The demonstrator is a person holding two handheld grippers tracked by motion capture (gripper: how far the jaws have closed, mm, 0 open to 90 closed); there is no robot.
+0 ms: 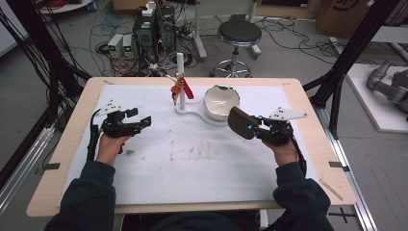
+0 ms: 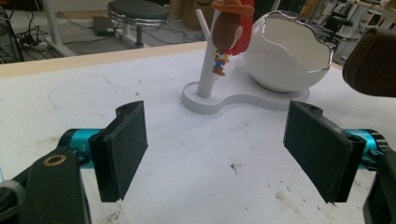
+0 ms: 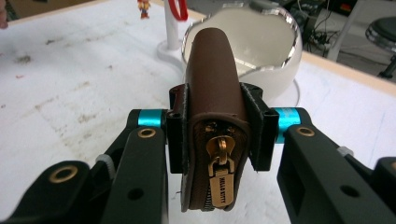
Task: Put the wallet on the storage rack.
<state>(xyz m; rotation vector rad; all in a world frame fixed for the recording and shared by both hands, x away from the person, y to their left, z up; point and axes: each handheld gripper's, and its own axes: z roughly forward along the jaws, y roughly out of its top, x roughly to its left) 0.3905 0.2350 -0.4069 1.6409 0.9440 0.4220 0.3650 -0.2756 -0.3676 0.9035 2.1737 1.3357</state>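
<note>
The right gripper [image 1: 248, 126] had its jaws clamped on a brown pouch [image 3: 212, 112], zipper pull hanging toward the camera in the right gripper view, the pouch held off the surface [image 1: 192, 163] at about 3 o'clock from the middle of the mat. Its far end pointed toward the white egg-shaped bowl [image 1: 221, 102], which sat at 12 o'clock from the mat's middle on a white base beside a post [image 1: 180, 79] carrying a small figure keyring [image 2: 227, 35]. The left gripper [image 1: 139, 122] hovered at 9 o'clock, jaws wide apart with nothing between them, only bare mat seen past the pads in the left gripper view.

Judged from this, the pick-up was done: the pouch was lifted and held by one gripper alone, just short of the bowl. What seemed left was to carry it over the broken rim, lower it inside and release; the bowl looked empty
</note>
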